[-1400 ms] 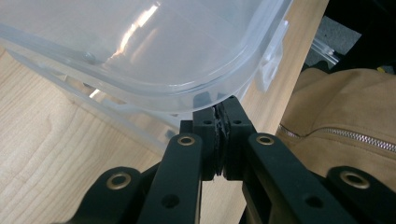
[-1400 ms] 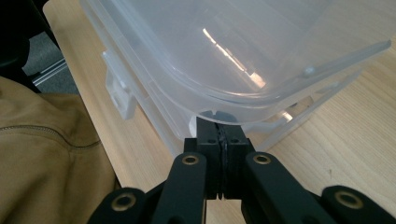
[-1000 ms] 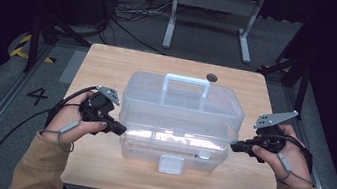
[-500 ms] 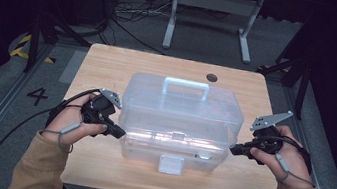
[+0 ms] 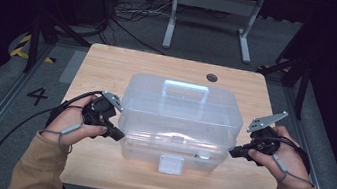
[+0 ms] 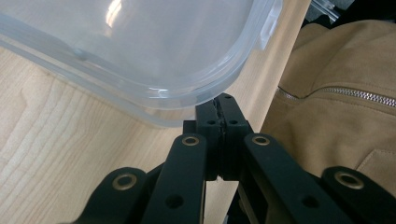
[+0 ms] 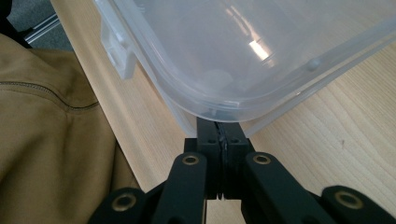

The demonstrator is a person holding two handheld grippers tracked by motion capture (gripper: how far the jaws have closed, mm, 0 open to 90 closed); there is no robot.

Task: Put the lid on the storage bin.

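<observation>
Clear plastic storage box (image 5: 180, 121), lid on, front latch (image 5: 170, 164) down, sits mid-table (image 5: 110, 65) near the person's edge. Left gripper (image 5: 117, 136) and right gripper (image 5: 233, 152) are at the box's lower near corners, one per side; both jaw pairs pressed together, nothing pinched, tips tucked under the lid rim (image 6: 187, 95) per the gripper views. Looks like a two-sided brace, either to lift or shift the box. Next move needs even force from both sides, else it skews.
</observation>
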